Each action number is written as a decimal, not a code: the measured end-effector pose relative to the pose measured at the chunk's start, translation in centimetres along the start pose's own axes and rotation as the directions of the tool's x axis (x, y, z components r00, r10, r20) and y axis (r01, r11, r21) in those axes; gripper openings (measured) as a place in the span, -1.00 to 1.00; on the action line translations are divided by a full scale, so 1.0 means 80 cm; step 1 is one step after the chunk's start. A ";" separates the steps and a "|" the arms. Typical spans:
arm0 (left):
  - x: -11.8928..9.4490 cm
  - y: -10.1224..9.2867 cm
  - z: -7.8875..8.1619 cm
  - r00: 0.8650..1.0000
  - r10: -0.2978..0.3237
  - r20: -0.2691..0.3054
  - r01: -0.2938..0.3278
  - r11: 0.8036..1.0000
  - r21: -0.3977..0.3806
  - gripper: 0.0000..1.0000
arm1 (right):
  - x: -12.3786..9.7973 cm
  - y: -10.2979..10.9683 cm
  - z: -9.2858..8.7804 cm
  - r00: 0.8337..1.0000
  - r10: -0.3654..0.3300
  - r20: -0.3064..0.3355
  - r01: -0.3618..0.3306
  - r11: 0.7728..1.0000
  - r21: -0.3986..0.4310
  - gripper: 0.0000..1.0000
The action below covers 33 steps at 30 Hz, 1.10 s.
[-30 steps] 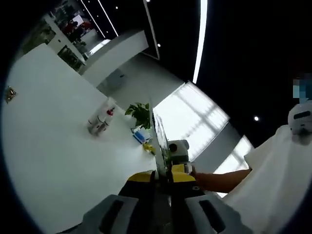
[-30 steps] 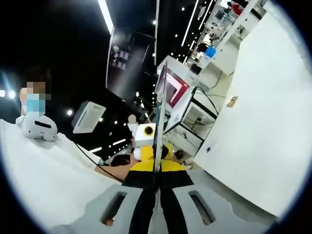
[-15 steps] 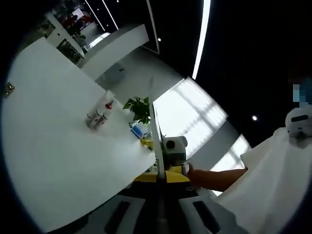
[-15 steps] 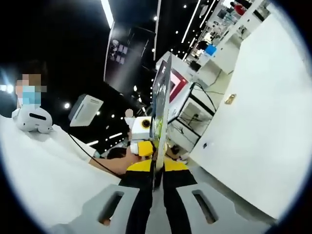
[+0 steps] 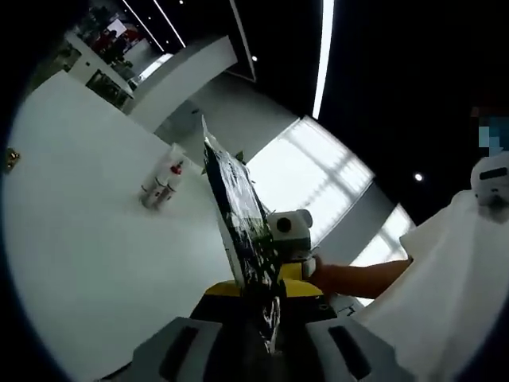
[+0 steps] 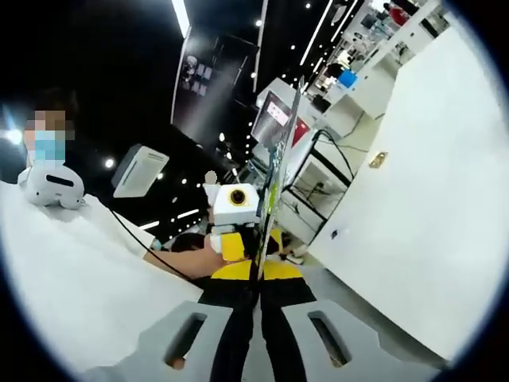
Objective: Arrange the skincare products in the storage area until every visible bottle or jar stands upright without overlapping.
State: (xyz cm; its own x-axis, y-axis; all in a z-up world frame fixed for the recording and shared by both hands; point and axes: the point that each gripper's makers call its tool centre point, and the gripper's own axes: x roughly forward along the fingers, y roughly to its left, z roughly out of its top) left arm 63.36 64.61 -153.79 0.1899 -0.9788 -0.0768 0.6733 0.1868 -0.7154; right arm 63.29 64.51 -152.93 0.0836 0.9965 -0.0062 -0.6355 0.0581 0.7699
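Observation:
A thin flat card [image 5: 237,219] with a dark green-and-black print stands between the shut jaws of my left gripper [image 5: 256,301], its face turned partly toward the camera. In the right gripper view the same card [image 6: 278,171] shows edge-on, clamped in my right gripper [image 6: 256,280]. The two grippers face each other: the right gripper [image 5: 291,239] sits just behind the card in a person's hand [image 5: 350,278], and the left gripper [image 6: 233,231] shows in the right gripper view. Small skincare bottles [image 5: 159,189], one with a red cap, stand far off on the white table [image 5: 79,247].
A person in white clothing [image 5: 445,294] is at the right of the left gripper view and in the lower left of the right gripper view [image 6: 71,278]. A white surface [image 6: 413,207] carries a small brass fitting [image 6: 378,161]. Shelves and a monitor [image 6: 278,119] stand behind.
In the left gripper view the card has turned from edge-on to showing its printed face and now hides the plant behind it. Both views have shifted slightly.

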 end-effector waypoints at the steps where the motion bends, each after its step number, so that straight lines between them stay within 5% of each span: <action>1: 0.000 -0.005 0.003 1.000 -0.018 0.013 0.019 1.000 -0.022 -0.88 | 0.000 -0.002 -0.003 1.000 -0.010 -0.010 0.010 1.000 -0.004 -1.00; 7: -0.003 -0.006 0.003 1.000 -0.024 0.015 0.024 0.999 -0.045 -0.97 | 0.001 -0.001 0.000 1.000 -0.013 0.014 0.013 1.000 0.003 -0.97; 13: -0.005 -0.008 0.004 0.999 -0.048 0.015 0.049 0.996 -0.081 -0.97 | -0.011 -0.001 0.025 0.992 -0.030 0.123 0.030 1.000 -0.001 -0.92; 19: -0.001 -0.010 0.006 0.997 -0.069 0.018 0.071 0.989 -0.129 -0.95 | -0.014 0.003 0.028 0.990 -0.023 0.140 0.025 1.000 -0.016 -0.99; 24: -0.005 -0.010 0.024 0.992 -0.083 0.090 0.098 0.980 -0.175 -0.87 | -0.013 0.003 0.030 0.989 -0.024 0.147 0.026 0.999 -0.018 -1.00; 33: 0.002 -0.005 0.027 0.993 -0.092 0.069 0.104 0.974 -0.202 -0.98 | -0.017 -0.001 0.033 0.985 -0.044 0.167 0.049 0.998 -0.028 -0.93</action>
State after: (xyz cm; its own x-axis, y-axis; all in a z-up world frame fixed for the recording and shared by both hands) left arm 64.65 64.54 -151.98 0.1765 -0.9836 0.0377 0.5311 0.0630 -0.8450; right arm 65.28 62.97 -151.30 0.2380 0.9690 0.0668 -0.6517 0.1083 0.7507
